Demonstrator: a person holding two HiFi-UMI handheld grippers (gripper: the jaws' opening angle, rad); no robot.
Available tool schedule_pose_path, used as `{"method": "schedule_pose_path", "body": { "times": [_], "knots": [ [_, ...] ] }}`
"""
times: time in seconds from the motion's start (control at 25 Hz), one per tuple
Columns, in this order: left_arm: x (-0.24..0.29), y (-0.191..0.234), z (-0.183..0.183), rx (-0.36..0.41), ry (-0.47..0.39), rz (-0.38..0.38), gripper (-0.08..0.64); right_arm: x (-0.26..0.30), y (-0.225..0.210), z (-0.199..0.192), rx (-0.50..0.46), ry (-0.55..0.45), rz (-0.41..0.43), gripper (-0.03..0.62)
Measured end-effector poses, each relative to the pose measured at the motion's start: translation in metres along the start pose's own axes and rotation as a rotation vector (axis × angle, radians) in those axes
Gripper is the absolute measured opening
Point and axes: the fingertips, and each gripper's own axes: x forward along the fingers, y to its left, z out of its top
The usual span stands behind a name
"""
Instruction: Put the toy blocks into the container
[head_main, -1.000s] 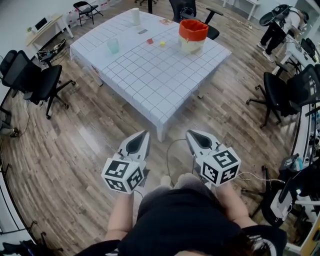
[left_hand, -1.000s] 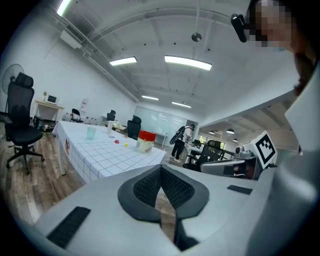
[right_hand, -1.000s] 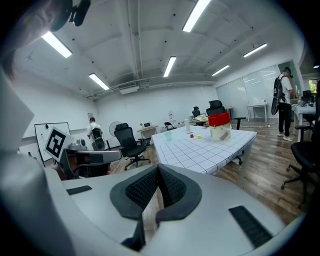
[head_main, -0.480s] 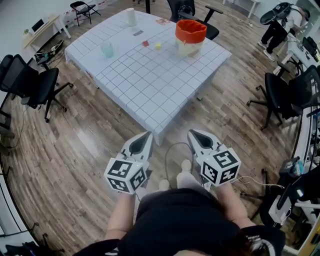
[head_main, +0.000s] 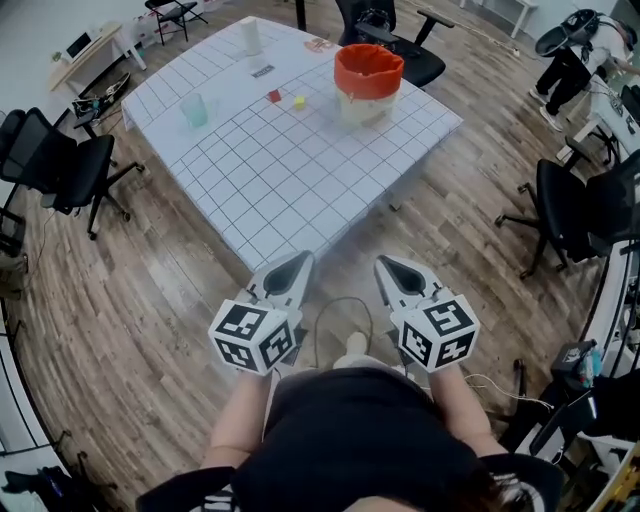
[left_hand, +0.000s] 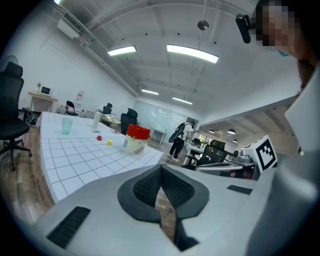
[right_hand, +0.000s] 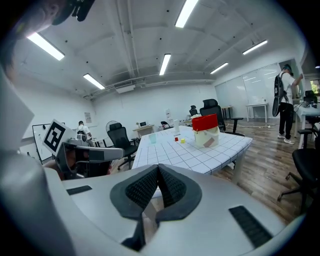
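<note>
A small red block (head_main: 273, 96) and a yellow block (head_main: 298, 101) lie on the far part of the white gridded table (head_main: 290, 190), just left of a pale container with a red liner (head_main: 367, 80). My left gripper (head_main: 296, 266) and right gripper (head_main: 385, 268) are held side by side over the wooden floor, short of the table's near corner, far from the blocks. Both are shut and empty. The left gripper view shows the red block (left_hand: 99, 138), yellow block (left_hand: 109, 142) and container (left_hand: 135, 138) beyond its gripper (left_hand: 161, 172). The right gripper view shows the container (right_hand: 205, 129) past its gripper (right_hand: 158, 172).
A teal cup (head_main: 194, 110) and a white cup (head_main: 250, 37) stand on the table's left and far side. Black office chairs sit left (head_main: 60, 160), right (head_main: 580, 210) and behind the table (head_main: 390, 35). A person (head_main: 570, 60) stands at the far right.
The table has drawn nearer in the head view: both grippers have advanced toward its near corner, side by side, still shut.
</note>
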Motion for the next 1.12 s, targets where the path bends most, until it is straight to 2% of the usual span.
{"method": "schedule_pose_path", "body": {
  "times": [0.16,0.48,0.76,0.96,1.12],
  "knots": [
    [0.033,-0.012,0.006,0.016,-0.005,-0.007,0.012,0.003,-0.031,0.006,0.004,0.000,0.032,0.014],
    [0.074,-0.002,0.020,0.029,-0.001,0.058,0.012,0.027,-0.069,0.009,0.024,0.019,0.063,0.014],
    [0.118,0.034,0.040,0.036,-0.003,0.086,0.012,0.067,-0.094,0.029,-0.005,0.037,0.091,0.014],
    [0.149,0.067,0.063,0.073,-0.006,0.102,0.012,0.111,-0.113,0.053,-0.021,0.057,0.123,0.014],
    [0.166,0.100,0.081,0.050,-0.018,0.124,0.014,0.147,-0.122,0.070,-0.030,0.079,0.155,0.014]
  ]
}}
